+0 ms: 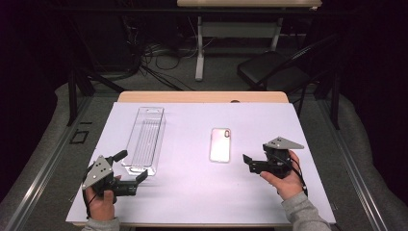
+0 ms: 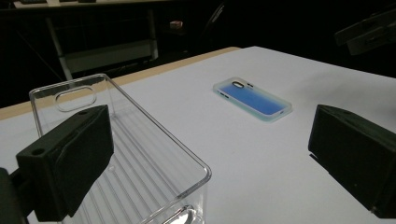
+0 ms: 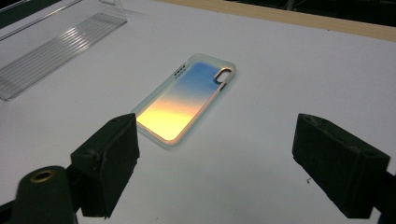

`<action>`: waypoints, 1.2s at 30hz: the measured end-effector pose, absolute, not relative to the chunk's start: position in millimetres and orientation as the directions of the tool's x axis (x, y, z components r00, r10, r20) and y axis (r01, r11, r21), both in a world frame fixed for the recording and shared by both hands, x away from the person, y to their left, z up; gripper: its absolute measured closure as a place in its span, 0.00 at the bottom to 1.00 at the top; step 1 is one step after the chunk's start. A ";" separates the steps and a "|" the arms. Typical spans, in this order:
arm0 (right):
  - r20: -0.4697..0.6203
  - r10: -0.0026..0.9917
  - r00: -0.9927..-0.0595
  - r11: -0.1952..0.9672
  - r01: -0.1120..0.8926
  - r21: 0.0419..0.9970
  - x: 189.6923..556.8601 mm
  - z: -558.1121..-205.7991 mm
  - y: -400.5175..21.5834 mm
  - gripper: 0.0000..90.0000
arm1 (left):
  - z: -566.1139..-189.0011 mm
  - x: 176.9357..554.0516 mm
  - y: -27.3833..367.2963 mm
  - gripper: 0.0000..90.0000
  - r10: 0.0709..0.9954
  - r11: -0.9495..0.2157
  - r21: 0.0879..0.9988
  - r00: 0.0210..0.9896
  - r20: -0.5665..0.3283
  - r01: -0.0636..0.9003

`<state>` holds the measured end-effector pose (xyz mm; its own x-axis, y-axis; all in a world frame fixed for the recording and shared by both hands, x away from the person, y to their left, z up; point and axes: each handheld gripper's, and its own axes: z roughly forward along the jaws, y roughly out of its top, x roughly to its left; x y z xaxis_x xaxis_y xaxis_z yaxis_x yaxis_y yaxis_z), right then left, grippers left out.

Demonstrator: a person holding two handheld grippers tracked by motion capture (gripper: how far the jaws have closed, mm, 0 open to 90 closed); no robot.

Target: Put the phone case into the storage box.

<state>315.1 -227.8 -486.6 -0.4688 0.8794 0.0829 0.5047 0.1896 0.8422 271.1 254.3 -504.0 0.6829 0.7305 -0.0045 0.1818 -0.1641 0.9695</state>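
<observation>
Phone case (image 1: 220, 145) and clear tray (image 1: 145, 139) lay apart on the white table (image 1: 202, 192) in the high view, the case flat near the middle, the tray lengthwise to its left. The left gripper (image 1: 129, 166) hung at the tray's near end with its jaws spread and empty; the right gripper (image 1: 247, 161) sat just right of the case, also spread and holding nothing.

From the left gripper view, the tray (image 2: 116, 154) stood directly ahead, its thin rim running between the two black jaws without touching either. It looked like rigid, glossy plastic, probably light and slippery, so a pinch across one side wall or the near end wall seemed the surest hold. The case (image 2: 252, 99) lay well beyond it, flat on the table (image 2: 289, 172).

From the right gripper view, the case (image 3: 184, 99) lay just ahead of the parted jaws, camera cutout at its far end, its iridescent back facing up. It appeared thin, light and somewhat flexible, with a slick face. Lying flush on the table (image 3: 280, 74), it offered little to grab from above; squeezing across its two long edges, low and near the middle, looked best.
</observation>
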 end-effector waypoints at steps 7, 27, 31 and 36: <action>0.099 0.880 -0.465 0.193 0.540 0.819 330.0 -486.6 -221.0 0.16 | -504.3 271.6 254.0 0.00 0.731 -0.158 0.970 0.682 -0.012 0.186; 0.105 0.892 -0.440 0.233 0.645 0.728 376.5 -482.5 -191.6 0.18 | -502.5 271.7 252.5 0.00 0.747 -0.146 0.967 0.664 -0.031 0.210; 0.112 0.896 -0.429 0.229 0.663 0.713 385.1 -483.0 -188.7 0.18 | -502.4 271.8 253.6 0.00 0.755 -0.130 0.968 0.654 -0.045 0.217; 0.117 0.903 -0.414 0.221 0.680 0.699 393.9 -483.3 -186.7 0.19 | -502.2 272.3 254.2 0.00 0.754 -0.113 0.969 0.654 -0.060 0.220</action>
